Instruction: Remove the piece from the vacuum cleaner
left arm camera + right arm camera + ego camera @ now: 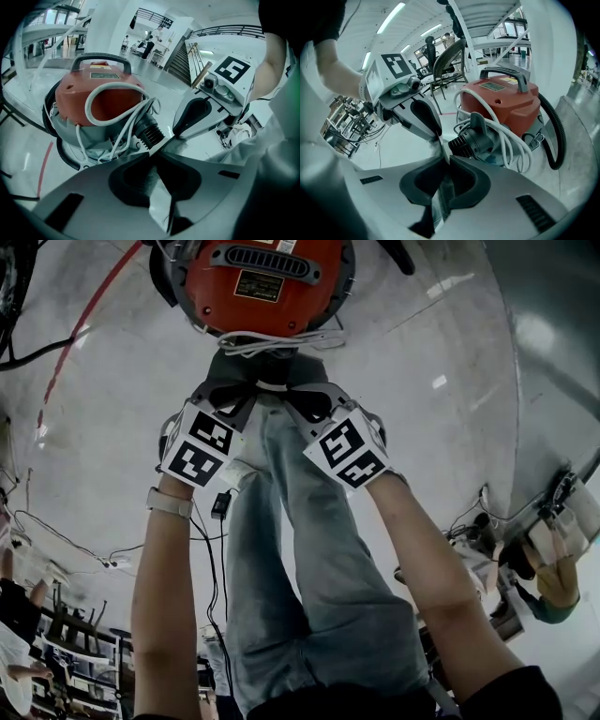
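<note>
Wide floor (422, 352) around vacuum cleaner (262, 277)

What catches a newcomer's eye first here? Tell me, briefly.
The red vacuum cleaner stands on the floor straight ahead, a white cable looped over it. The left gripper and right gripper, jaws together, sit almost tip to tip beside its black ribbed fitting.

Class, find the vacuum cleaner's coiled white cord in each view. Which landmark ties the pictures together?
Head view: white cord at top centre.
Left gripper view: cord centre-left, looped across the front.
Right gripper view: cord right of centre, bundled low.
Shared landmark: red vacuum cleaner body.
</note>
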`<state>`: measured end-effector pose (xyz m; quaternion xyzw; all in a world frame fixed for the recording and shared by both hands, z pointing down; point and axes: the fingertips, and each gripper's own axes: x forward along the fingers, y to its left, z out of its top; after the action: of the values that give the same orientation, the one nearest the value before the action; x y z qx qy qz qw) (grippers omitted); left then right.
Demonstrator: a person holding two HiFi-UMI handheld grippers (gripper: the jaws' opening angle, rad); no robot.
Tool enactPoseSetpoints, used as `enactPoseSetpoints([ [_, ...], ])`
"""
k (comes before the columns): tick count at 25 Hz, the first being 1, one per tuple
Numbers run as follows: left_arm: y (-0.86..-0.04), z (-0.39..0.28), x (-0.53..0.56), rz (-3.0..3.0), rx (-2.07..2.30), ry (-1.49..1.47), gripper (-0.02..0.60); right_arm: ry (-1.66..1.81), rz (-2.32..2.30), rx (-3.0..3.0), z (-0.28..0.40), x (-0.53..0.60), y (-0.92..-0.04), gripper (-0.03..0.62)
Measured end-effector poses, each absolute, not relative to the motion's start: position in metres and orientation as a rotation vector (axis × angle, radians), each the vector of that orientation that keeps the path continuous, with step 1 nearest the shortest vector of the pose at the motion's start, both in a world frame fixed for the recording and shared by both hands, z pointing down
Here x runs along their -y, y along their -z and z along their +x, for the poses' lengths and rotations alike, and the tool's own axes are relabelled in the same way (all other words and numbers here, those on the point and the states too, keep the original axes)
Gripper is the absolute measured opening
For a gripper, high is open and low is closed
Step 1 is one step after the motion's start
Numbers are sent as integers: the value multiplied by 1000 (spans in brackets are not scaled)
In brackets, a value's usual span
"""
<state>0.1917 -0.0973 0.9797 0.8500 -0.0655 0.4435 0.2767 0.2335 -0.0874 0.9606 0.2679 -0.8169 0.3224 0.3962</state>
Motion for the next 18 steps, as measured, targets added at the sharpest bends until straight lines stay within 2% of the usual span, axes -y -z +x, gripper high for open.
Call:
enactPoseSetpoints([
  [18, -973, 190, 99, 2306, 189, -1160, 61, -844, 729, 2069, 224, 79, -959, 51],
])
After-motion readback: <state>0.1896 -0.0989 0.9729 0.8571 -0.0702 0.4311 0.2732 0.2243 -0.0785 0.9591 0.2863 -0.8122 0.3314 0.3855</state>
